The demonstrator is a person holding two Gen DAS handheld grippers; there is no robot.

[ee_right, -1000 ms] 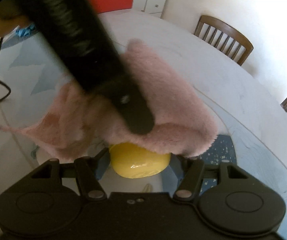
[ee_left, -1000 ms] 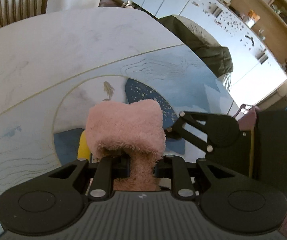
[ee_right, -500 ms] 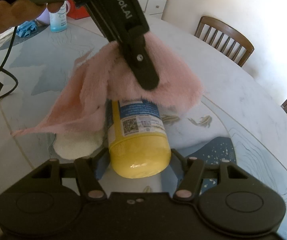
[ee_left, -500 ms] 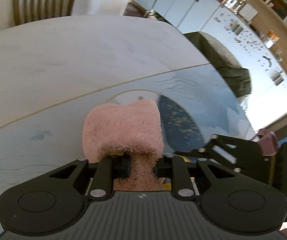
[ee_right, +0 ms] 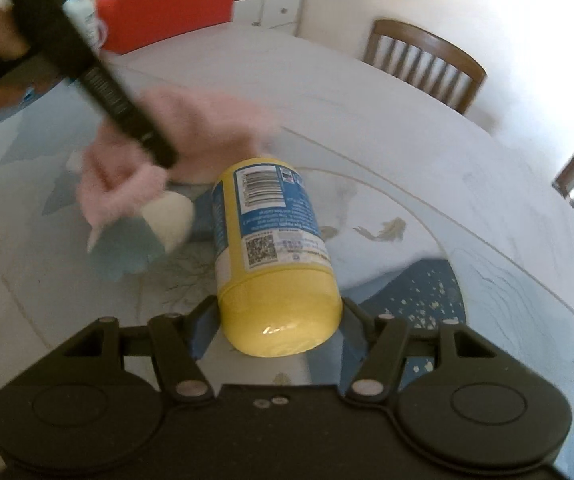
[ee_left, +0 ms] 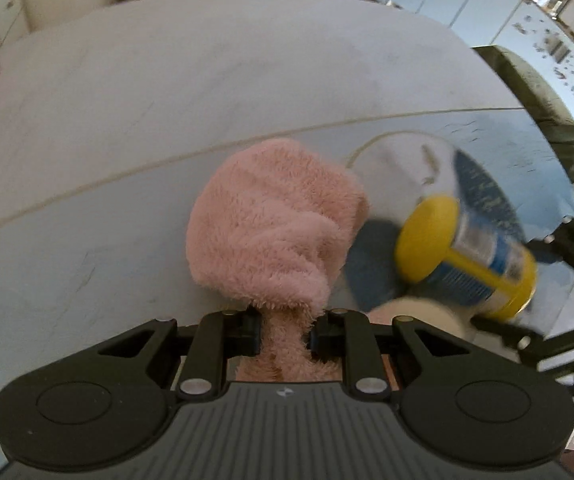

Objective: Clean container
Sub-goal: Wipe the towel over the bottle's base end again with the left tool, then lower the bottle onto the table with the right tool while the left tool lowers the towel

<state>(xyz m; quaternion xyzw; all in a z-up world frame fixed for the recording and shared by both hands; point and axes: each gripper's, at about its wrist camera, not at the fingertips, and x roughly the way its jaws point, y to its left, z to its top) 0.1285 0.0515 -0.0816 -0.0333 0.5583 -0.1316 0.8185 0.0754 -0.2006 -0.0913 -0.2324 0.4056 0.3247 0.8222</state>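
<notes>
Left gripper (ee_left: 285, 330), pinching pink cloth (ee_left: 271, 224), is pulling off to frame's left; yellow container (ee_right: 275, 264), clamped by right gripper (ee_right: 277, 330), now uncovered — prob. between wipe passes.

Your left gripper (ee_left: 283, 332) has its jaws clamped on a narrow neck of the pink cloth (ee_left: 271, 232), which bunches into a fluffy mound just ahead of them, above the pale surface (ee_left: 127, 92). To the right of the cloth, close but blurred, is the yellow bottle (ee_left: 467, 256) lying sideways with its round cap facing the cloth and a blue-and-white label on its body; its far end sits between the jaws of your right gripper (ee_left: 559, 280), at the frame's right edge. A pale rounded thing (ee_left: 419, 316) shows just below the bottle, too blurred to identify.
</notes>
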